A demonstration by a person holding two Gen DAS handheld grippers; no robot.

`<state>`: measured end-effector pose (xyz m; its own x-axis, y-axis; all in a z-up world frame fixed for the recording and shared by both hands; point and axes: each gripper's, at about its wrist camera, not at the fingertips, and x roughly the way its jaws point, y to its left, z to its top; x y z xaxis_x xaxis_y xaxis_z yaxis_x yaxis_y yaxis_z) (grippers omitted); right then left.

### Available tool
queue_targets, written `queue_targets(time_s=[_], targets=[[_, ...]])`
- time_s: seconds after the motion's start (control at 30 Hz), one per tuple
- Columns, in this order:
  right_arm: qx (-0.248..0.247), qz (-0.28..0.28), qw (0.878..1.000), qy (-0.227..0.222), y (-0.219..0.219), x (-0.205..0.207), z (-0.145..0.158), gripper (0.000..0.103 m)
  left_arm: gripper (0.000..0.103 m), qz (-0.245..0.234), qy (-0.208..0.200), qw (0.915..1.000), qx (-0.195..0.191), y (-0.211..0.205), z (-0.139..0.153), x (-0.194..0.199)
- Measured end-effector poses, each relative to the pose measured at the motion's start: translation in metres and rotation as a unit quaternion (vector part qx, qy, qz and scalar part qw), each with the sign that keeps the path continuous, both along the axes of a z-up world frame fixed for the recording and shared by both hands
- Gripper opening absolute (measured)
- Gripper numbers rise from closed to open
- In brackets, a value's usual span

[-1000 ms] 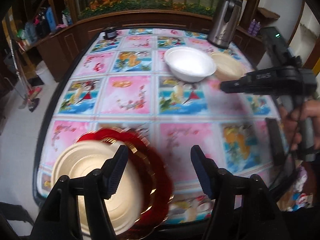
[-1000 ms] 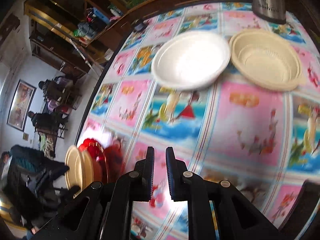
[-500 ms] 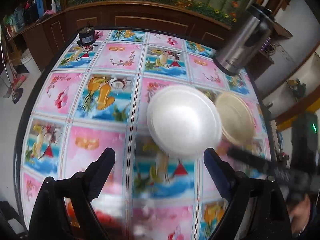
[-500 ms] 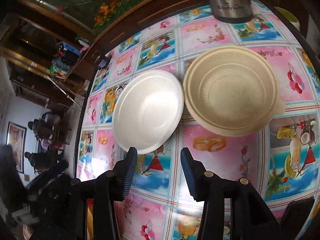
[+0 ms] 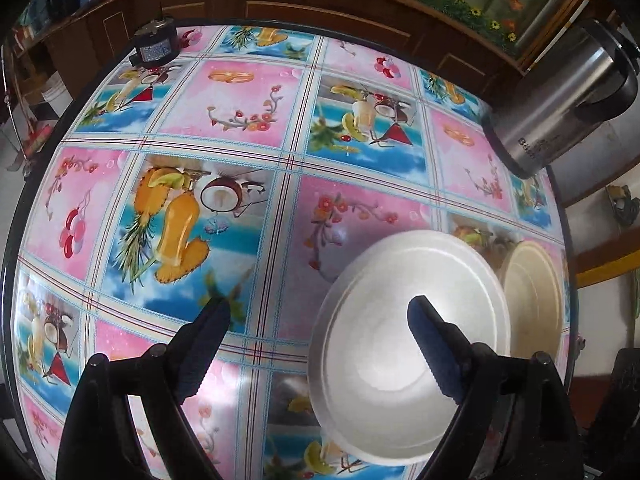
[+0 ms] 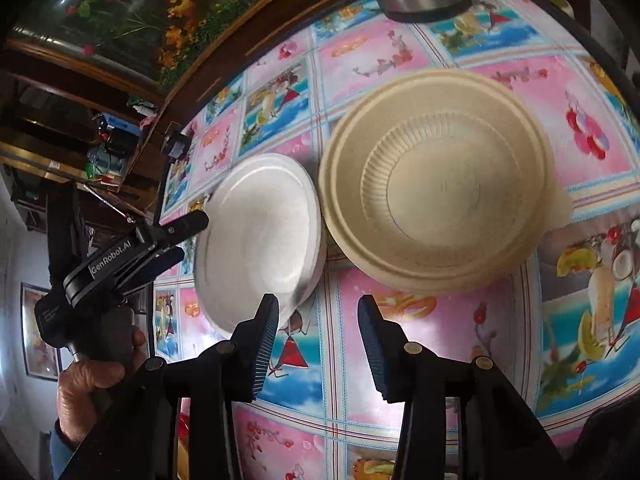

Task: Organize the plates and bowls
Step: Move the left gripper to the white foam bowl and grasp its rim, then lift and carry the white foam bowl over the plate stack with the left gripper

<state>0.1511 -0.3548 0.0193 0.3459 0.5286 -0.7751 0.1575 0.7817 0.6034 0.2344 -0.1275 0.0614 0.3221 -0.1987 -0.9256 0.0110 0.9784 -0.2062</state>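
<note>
Little looks done: white bowl (image 5: 404,344) and beige bowl (image 6: 436,200) sit unstacked on the surface (image 5: 240,184), while left tool (image 5: 320,344) and right tool (image 6: 318,344) hover spread apart, empty.

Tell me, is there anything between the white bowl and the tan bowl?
No. In the right wrist view the white bowl and the tan bowl sit side by side, rims nearly touching, with only a sliver of tablecloth between them.

Dark wood cabinetry (image 5: 328,8) behind patterned table (image 5: 240,128)
</note>
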Motion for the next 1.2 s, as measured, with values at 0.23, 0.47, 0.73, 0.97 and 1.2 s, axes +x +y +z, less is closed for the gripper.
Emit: queue_targets(time_s=[0.23,0.47,0.73,0.97,1.2], targets=[[0.031,0.000,0.999,0.007,0.011,0.010,-0.017,0.017,0.020,-0.024,0.011,0.9996,-0.011,-0.007,-0.008,-0.010],[0.011,0.030,0.999,-0.006,0.012,-0.016,0.003,0.012,0.020,-0.060,-0.007,0.9982,0.009,-0.014,0.016,-0.070],[0.015,0.107,0.994,0.002,-0.011,-0.104,0.030,0.012,0.020,-0.116,-0.027,0.9928,0.005,-0.036,0.037,-0.198],[0.007,0.133,0.991,0.023,-0.028,-0.180,0.019,0.012,0.020,-0.150,-0.039,0.9868,0.048,-0.056,0.010,-0.289],[-0.035,0.150,0.988,0.009,-0.016,-0.223,0.004,0.012,0.020,-0.161,-0.046,0.9825,0.082,-0.057,-0.012,-0.325]])
